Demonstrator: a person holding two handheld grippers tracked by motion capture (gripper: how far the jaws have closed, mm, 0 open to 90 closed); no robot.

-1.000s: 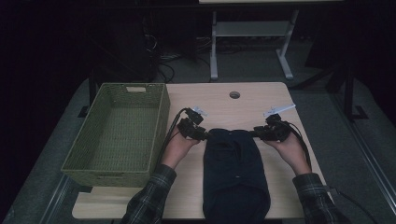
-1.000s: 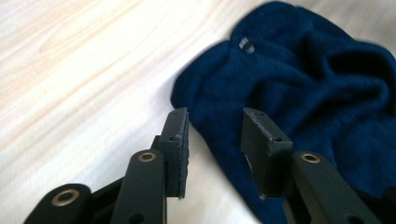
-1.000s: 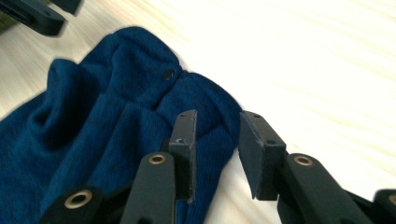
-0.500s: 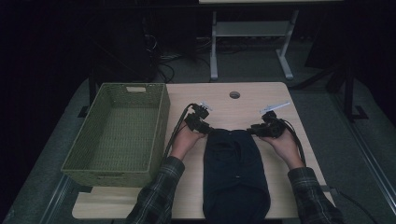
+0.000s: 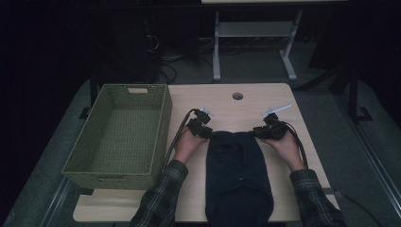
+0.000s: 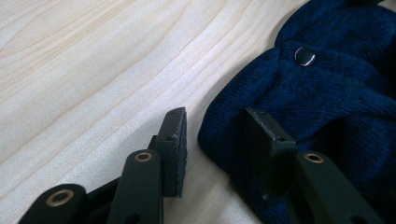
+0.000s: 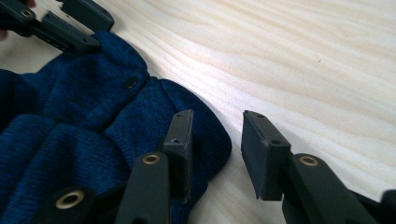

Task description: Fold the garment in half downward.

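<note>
A folded dark-blue knitted garment [image 5: 239,175] lies on the pale wooden desk [image 5: 236,106]; left tongs [image 6: 212,135] and right tongs [image 7: 215,140] straddle its far corners, parted, not yet gripping, lifting undone.

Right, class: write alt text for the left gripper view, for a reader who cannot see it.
The left gripper sits low over a pale wooden table, its two black jaws open astride the folded edge of a dark blue knitted garment. One jaw stands over bare wood, the other over the knit. A small metal snap button shines on the garment farther off.
</note>
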